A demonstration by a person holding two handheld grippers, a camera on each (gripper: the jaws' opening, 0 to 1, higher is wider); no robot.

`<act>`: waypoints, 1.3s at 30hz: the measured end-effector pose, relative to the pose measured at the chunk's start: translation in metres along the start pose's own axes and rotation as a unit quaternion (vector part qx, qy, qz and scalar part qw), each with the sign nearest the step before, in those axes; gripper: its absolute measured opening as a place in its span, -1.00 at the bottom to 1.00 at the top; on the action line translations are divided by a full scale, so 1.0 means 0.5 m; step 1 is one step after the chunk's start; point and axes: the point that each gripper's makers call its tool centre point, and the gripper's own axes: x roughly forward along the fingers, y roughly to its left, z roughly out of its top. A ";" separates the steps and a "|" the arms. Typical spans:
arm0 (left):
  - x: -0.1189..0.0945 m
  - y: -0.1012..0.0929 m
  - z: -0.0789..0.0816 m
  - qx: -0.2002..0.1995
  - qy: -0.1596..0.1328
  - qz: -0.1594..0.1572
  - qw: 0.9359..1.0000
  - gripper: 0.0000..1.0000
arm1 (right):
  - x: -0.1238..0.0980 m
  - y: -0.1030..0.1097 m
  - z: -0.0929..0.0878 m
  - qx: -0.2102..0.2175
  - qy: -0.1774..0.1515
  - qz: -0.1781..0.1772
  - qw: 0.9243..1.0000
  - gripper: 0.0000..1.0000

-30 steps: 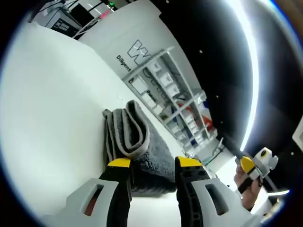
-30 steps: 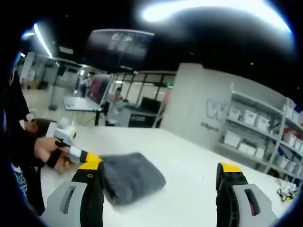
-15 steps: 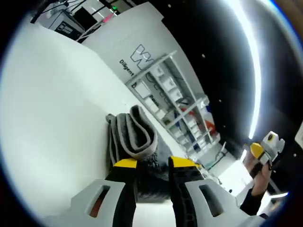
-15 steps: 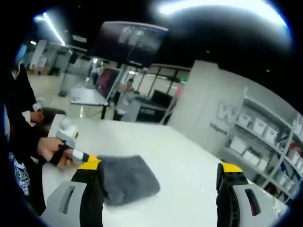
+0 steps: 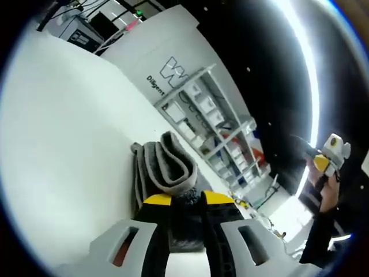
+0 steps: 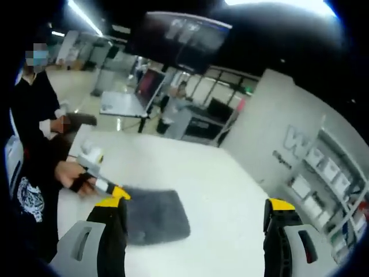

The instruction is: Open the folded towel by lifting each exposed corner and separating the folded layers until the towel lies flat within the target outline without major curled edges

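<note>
L gripper in left gripper view: yellow-tipped jaws nearly together, pinched on the near edge of the grey towel, dark pile bunched between the tips. Towel is folded, lies on the white table, layers curl up in a loop at its far end. Behind it a white wall w/ lettering and a shelf rack w/ bins. At right edge of that view the R gripper is raised, held in a person's hand, dark sleeve below; can't tell its jaw gap from here.

Right gripper view: R gripper jaws wide apart, nothing between them, raised above the table and looking down along it. Towel shows as a flat grey rectangle on the tabletop, near the table's left side, just behind the left jaw tip. L gripper comes in from left, yellow tip at the towel's near-left corner, gripped by a hand w/ forearm in dark sleeve reaching over the table edge. Person in dark printed shirt stands at left. Laptop on a stand and a big screen further back
</note>
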 end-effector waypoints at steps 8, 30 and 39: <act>0.000 -0.001 0.003 -0.001 -0.005 -0.002 1.000 -0.78 | 0.042 -0.042 -0.017 -0.030 0.056 0.039 0.997 0.95; 0.013 -0.008 0.007 -0.015 -0.013 -0.021 1.000 -0.88 | 0.107 -0.075 -0.030 -0.111 0.147 0.172 0.968 0.81; 0.013 -0.006 0.014 -0.014 -0.017 -0.030 0.999 -0.88 | 0.147 -0.056 0.006 -0.130 0.150 0.222 0.955 0.66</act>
